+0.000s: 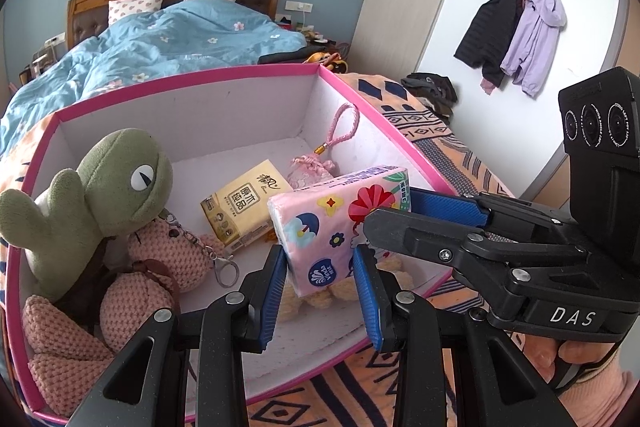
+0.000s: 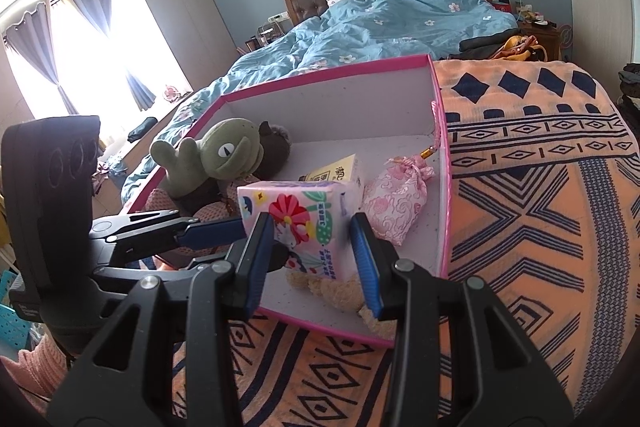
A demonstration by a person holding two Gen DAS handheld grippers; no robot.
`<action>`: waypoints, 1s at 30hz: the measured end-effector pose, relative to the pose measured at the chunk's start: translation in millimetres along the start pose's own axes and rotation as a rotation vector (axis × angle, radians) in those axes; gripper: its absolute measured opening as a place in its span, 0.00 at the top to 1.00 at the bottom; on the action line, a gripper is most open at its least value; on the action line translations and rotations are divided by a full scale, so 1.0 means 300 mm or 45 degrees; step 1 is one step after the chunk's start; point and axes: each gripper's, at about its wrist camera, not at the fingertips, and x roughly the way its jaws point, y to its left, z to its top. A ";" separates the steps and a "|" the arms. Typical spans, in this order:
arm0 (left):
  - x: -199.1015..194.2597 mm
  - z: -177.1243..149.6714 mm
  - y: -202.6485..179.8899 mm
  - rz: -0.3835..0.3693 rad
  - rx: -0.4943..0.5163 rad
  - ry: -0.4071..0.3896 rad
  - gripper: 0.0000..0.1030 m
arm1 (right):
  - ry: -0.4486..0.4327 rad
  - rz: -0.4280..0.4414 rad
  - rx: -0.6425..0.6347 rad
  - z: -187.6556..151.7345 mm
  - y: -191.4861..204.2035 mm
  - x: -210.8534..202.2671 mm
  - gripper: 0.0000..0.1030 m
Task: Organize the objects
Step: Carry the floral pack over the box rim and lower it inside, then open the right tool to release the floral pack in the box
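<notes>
I see both grippers' jaws gripping the tissue pack [image 1: 320, 227] over the pink box [image 1: 188, 79]: left gripper [image 1: 320, 279], right gripper [image 2: 310, 251]. Only my left view shows the keyring [image 1: 224, 267].

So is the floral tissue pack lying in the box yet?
Not yet: the floral tissue pack hangs tilted above the box floor, both tools clamping it.

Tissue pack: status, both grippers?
Left gripper and right gripper both clamp the tissue pack. Pack held above the pink box. Yellow knitted toy directly underneath.
</notes>
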 end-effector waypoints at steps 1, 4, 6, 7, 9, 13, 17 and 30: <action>0.001 0.000 0.000 0.001 0.000 0.001 0.67 | 0.001 -0.004 -0.001 0.000 0.002 0.001 0.58; 0.007 0.003 0.004 0.004 -0.002 0.008 0.67 | 0.003 -0.019 -0.009 0.004 0.005 0.007 0.58; 0.011 0.005 0.005 0.007 -0.002 0.010 0.67 | 0.005 -0.029 -0.013 0.006 0.009 0.011 0.58; 0.013 0.006 0.006 0.009 -0.003 0.012 0.67 | 0.006 -0.037 -0.017 0.008 0.010 0.015 0.58; 0.016 0.007 0.008 0.008 -0.007 0.015 0.67 | 0.008 -0.047 -0.021 0.011 0.012 0.020 0.58; 0.025 0.006 0.021 -0.001 -0.026 0.028 0.67 | 0.009 -0.071 -0.033 0.014 0.020 0.029 0.58; 0.030 0.005 0.024 -0.005 -0.032 0.030 0.67 | 0.003 -0.099 -0.037 0.022 0.020 0.040 0.58; -0.032 -0.022 0.035 0.040 -0.051 -0.088 0.35 | -0.071 -0.120 -0.011 0.023 0.003 0.017 0.49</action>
